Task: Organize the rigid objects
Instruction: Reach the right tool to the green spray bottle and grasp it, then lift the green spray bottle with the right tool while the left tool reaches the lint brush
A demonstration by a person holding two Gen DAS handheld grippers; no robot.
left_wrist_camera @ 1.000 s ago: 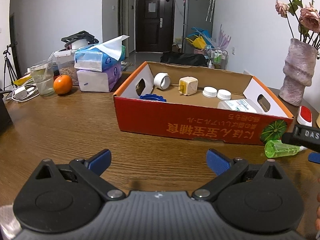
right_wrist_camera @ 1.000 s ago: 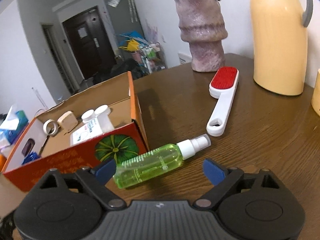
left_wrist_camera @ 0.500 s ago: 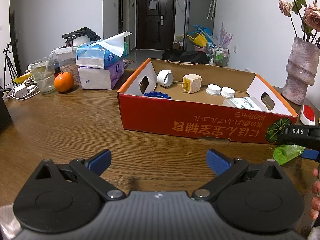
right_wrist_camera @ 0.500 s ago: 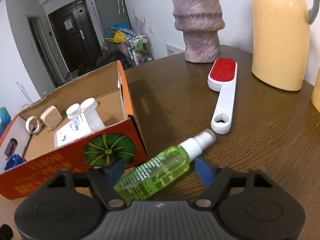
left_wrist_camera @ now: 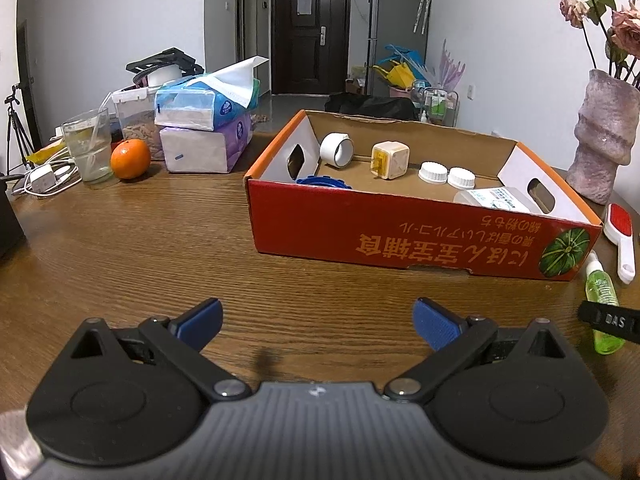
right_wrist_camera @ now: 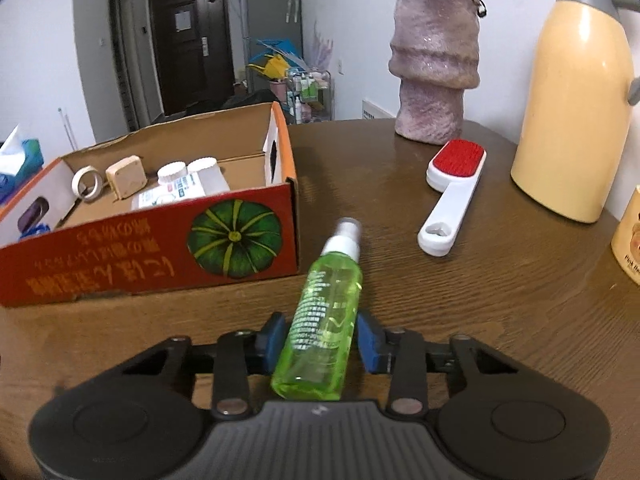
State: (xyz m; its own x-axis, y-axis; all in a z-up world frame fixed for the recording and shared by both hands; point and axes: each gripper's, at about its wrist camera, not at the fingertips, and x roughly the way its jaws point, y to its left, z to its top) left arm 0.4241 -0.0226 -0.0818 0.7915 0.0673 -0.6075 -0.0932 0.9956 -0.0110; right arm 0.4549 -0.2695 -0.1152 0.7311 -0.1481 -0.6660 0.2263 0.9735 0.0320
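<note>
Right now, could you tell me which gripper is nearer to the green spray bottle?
Right. The right gripper is shut on the spray bottle, pads on both sides. The left gripper is open over bare table, with the bottle off to its right.

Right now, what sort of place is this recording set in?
Most likely a lived-in apartment: a wooden table carrying tissue packs, an orange and a vase, with a dark entry door and a fridge behind.
</note>
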